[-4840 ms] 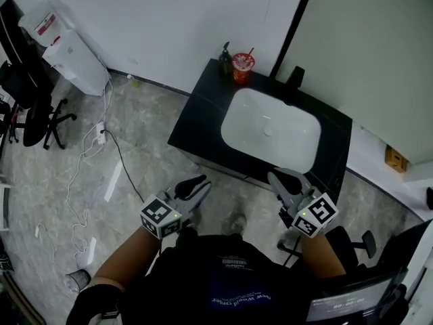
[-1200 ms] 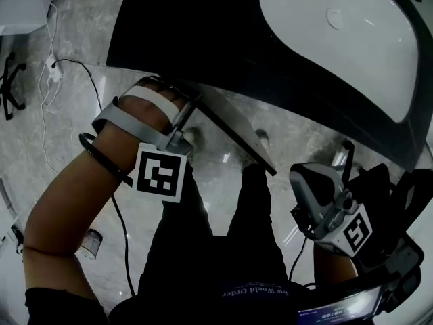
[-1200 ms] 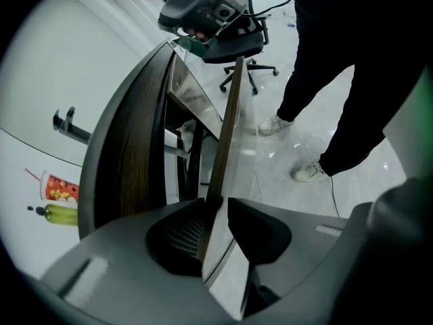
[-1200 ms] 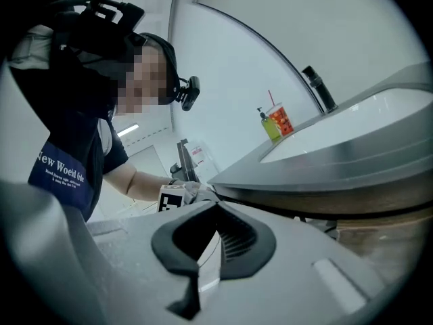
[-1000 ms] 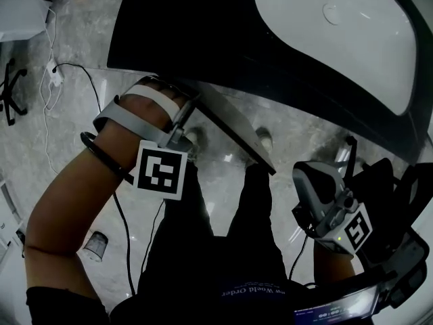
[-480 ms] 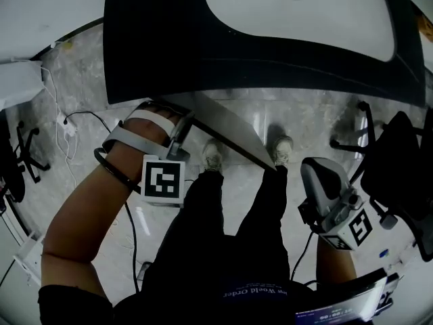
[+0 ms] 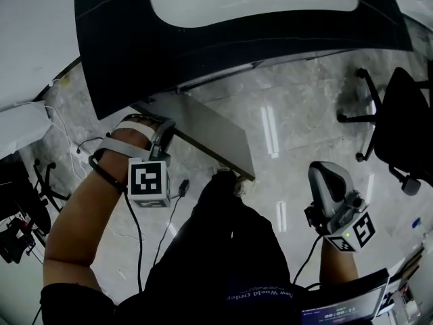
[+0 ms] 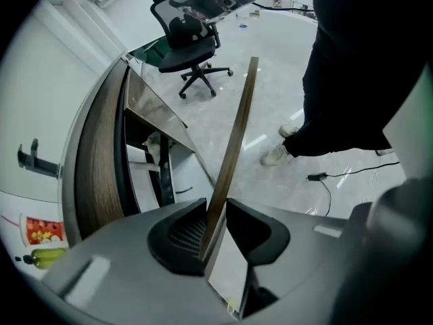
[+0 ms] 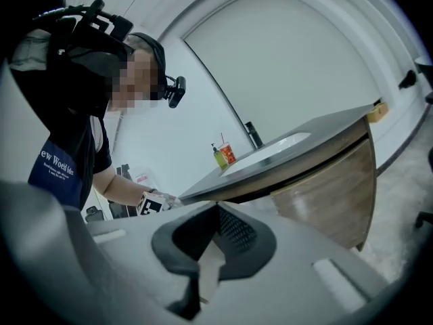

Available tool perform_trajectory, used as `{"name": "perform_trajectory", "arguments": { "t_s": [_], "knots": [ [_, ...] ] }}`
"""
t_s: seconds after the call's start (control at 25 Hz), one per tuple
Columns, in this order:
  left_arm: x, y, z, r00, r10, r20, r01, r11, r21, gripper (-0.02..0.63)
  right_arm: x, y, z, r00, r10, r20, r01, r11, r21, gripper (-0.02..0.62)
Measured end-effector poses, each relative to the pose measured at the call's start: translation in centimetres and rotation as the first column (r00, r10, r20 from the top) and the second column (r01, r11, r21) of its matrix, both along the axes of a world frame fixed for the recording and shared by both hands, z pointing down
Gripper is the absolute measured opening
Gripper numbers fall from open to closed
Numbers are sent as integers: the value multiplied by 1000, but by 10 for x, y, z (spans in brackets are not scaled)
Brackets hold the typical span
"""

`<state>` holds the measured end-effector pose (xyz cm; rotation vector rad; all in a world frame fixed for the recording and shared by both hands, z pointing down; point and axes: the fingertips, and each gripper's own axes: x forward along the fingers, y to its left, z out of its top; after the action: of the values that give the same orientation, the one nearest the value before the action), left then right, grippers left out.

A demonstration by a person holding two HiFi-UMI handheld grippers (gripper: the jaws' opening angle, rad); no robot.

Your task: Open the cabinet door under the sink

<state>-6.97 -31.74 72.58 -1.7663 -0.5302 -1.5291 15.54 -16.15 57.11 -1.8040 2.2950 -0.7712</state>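
Observation:
The cabinet door (image 7: 211, 131) under the black countertop (image 7: 135, 53) stands swung out over the floor. My left gripper (image 7: 166, 131) points down at the door's top edge near its free corner. In the left gripper view the door (image 8: 237, 124) runs edge-on between the two pads of the left gripper (image 8: 215, 225); the jaws are closing and press on it. The open cabinet (image 8: 152, 175) shows at left. My right gripper (image 7: 323, 171) hangs apart at lower right. The right gripper (image 9: 216, 212) is shut on nothing and faces the vanity (image 9: 331, 195).
A white sink basin (image 7: 243, 2) sits in the countertop. A black office chair (image 7: 399, 124) stands at right, also seen as the chair (image 8: 193, 46). A cable (image 7: 139, 222) lies on the floor. The person's legs (image 7: 226, 235) are just behind the door. A bottle and cup (image 9: 223, 156) stand on the counter.
The door has swung farther out from the cabinet with my left gripper still on its edge. The right gripper has drifted rightward and stayed empty. The view has pulled back from the sink.

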Motion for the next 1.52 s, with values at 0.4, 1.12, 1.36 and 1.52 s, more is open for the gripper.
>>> {"name": "perform_trajectory", "arguments": {
  "t_s": [0.4, 1.12, 1.36, 1.52],
  "knots": [
    [-7, 3, 6, 997, -71, 42, 70, 997, 27, 109, 12, 76, -8, 996, 84, -27, -83, 996, 12, 2],
    [-22, 10, 5, 1000, 0, 6, 0, 999, -36, 120, -69, 121, -2, 980, 199, -9, -199, 980, -21, 2],
    [-44, 16, 5, 997, 77, 23, -76, 995, -67, 133, -98, 102, -10, 973, 230, -5, -230, 973, -17, 2],
    [-62, 12, 7, 989, 141, 34, -138, 988, -64, 143, -116, 88, -14, 969, 245, -9, -245, 969, -10, 2]
  ]
}}
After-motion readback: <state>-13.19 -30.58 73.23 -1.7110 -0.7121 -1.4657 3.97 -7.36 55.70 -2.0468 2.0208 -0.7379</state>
